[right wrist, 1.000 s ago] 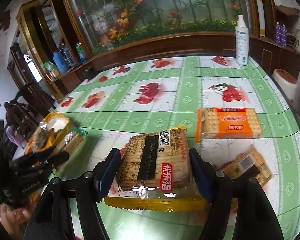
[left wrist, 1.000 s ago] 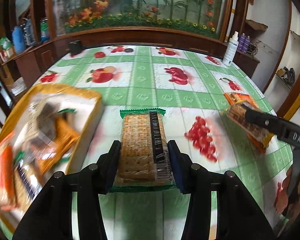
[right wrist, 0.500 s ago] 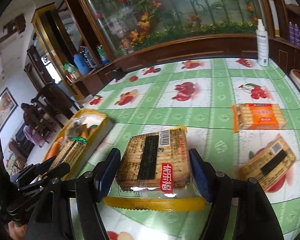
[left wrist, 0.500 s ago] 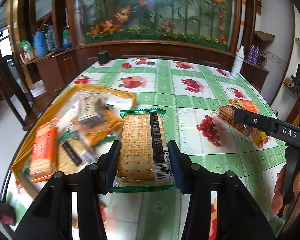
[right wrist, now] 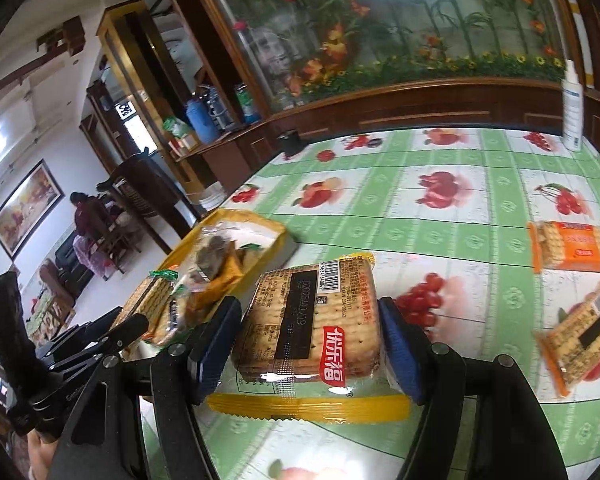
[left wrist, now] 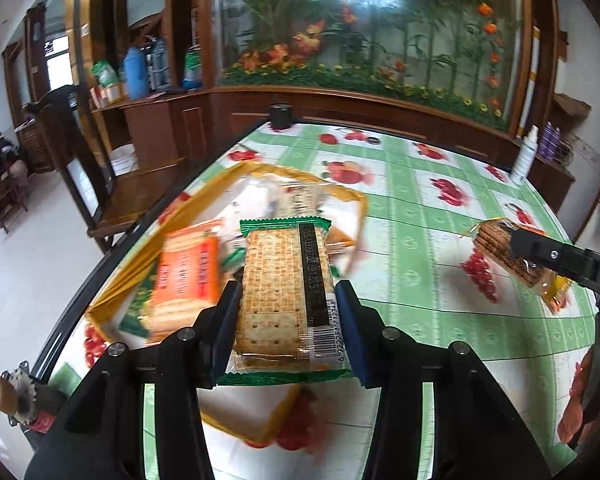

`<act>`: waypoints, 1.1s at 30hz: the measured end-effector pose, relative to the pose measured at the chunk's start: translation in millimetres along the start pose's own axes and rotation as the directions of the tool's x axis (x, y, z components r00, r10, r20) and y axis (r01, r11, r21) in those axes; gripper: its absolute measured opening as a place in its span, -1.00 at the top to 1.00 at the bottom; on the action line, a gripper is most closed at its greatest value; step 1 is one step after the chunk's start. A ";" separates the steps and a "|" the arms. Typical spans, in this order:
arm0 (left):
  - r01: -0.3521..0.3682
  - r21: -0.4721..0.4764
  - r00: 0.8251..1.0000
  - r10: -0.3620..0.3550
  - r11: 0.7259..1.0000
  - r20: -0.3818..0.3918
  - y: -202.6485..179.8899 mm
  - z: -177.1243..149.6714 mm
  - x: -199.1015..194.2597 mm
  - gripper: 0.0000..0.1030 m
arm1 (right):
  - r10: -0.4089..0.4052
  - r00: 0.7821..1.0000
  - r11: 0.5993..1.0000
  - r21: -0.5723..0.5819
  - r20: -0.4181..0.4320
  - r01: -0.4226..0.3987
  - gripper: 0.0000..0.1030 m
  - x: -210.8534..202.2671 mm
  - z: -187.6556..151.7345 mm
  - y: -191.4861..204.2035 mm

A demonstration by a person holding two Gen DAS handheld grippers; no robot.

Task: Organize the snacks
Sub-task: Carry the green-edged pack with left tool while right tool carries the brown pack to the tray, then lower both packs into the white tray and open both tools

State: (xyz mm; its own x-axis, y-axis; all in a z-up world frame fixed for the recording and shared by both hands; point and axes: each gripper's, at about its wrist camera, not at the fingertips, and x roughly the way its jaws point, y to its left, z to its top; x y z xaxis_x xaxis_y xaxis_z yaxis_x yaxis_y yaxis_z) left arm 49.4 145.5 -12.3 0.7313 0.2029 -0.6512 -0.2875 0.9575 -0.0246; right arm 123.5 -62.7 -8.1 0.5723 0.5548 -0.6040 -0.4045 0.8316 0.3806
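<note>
A green-edged cracker pack (left wrist: 286, 292) is clamped between the left gripper (left wrist: 288, 322) pads, above the yellow tray (left wrist: 112, 292) just ahead. A yellow-edged cracker pack (right wrist: 312, 328) is pinched by the right gripper (right wrist: 310, 346), over the tablecloth (right wrist: 460, 208).

Green-edged cracker pack (left wrist: 286, 284) now over the yellow tray (left wrist: 340, 194), yellow-edged pack (right wrist: 312, 320) nearer it.

A family home's dining room: fruit-print tablecloth (right wrist: 440, 160), carved wooden cabinets (left wrist: 160, 136), framed painting (right wrist: 24, 204).

Barcode digits "6922251712348" on green-edged cracker pack (left wrist: 286, 292)
</note>
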 end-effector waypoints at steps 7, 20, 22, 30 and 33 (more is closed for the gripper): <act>-0.036 -0.042 0.999 0.036 0.998 -0.012 27.8 -6.0 5.0 0.11 | 0.054 0.998 0.997 -0.046 -0.028 -0.055 -0.37 22.4 4.7 35.6; -0.072 -0.090 0.997 0.070 0.993 -0.026 62.4 -11.9 10.3 0.11 | 0.131 0.988 0.981 -0.130 -0.079 -0.141 -0.37 64.5 8.4 100.6; -0.074 -0.094 0.997 0.072 0.993 -0.028 65.4 -13.6 10.1 0.11 | 0.137 0.987 0.979 -0.140 -0.085 -0.148 -0.37 68.6 7.6 106.9; -0.090 -0.101 0.996 0.087 0.991 -0.034 73.8 -13.1 14.7 0.11 | 0.150 0.982 0.973 -0.159 -0.116 -0.167 -0.37 92.7 7.7 124.1; -0.095 -0.105 0.995 0.092 0.990 -0.036 77.8 -12.5 16.5 0.11 | 0.153 0.980 0.972 -0.161 -0.123 -0.172 -0.37 99.7 6.8 127.7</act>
State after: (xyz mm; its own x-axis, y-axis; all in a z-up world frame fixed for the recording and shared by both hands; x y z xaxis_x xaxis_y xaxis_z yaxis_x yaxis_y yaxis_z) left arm 31.4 220.7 -34.4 0.6791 0.2827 -0.6774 -0.4191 0.9070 -0.0416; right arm 133.7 99.0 -14.9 0.4113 0.6682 -0.6200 -0.6065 0.7084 0.3610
